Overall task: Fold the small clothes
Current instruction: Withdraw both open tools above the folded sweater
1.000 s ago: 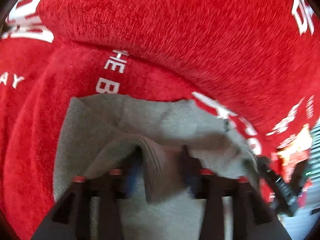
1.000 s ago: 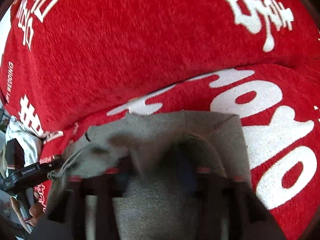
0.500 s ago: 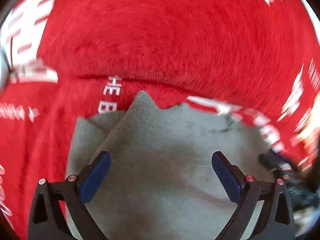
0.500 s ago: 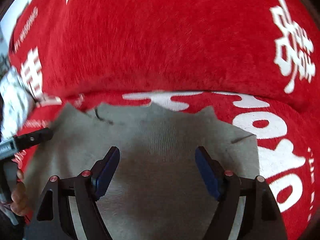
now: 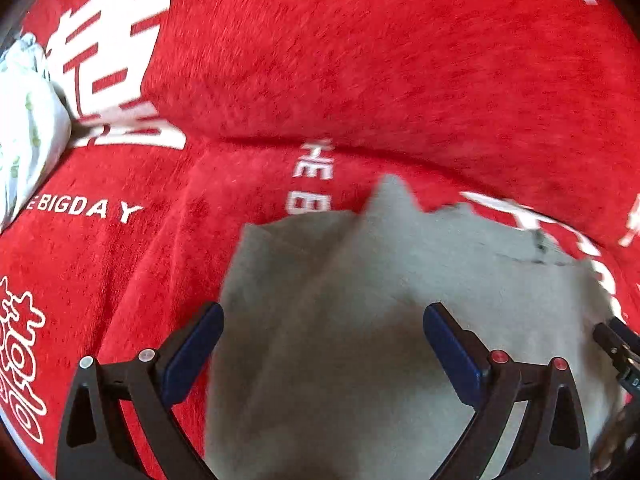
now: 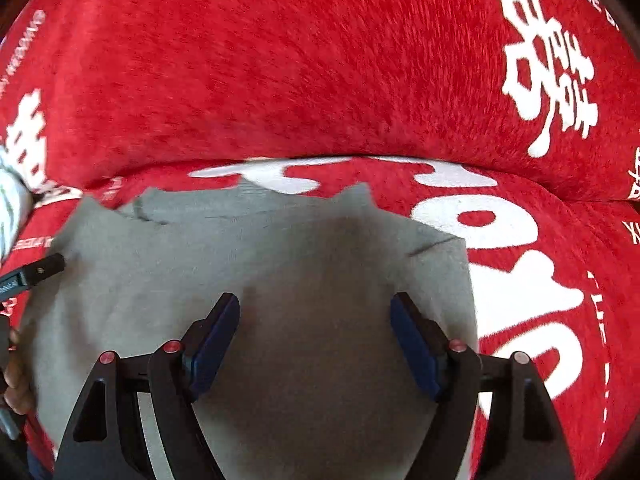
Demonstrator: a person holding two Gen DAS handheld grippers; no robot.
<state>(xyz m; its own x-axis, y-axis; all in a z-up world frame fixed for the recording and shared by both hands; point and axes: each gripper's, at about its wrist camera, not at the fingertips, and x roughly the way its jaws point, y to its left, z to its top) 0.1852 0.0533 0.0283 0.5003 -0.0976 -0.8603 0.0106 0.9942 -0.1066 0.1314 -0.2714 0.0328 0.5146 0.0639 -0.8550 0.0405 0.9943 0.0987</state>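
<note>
Left wrist view shows the left gripper (image 5: 323,322) spread wide with nothing between its blue-padded fingers (image 5: 192,354), poised over a grey knitted garment (image 5: 360,320) that lies flat on a red plush cover printed with white lettering (image 5: 320,60). The garment runs from beneath the gripper forward to a jagged far edge with one corner poking up; motion blur softens that edge, so its layering is hard to read. Off to the gripper's left rests a white patterned bundle of fabric (image 5: 24,120), well apart from the garment.

From the right wrist view, the right gripper (image 6: 315,318) also stands wide and empty, hanging above the same grey garment (image 6: 280,248), whose right border lies just beside the gripper's right finger. At the far left, the tip of the left gripper (image 6: 40,270) sits over the garment's left edge.
</note>
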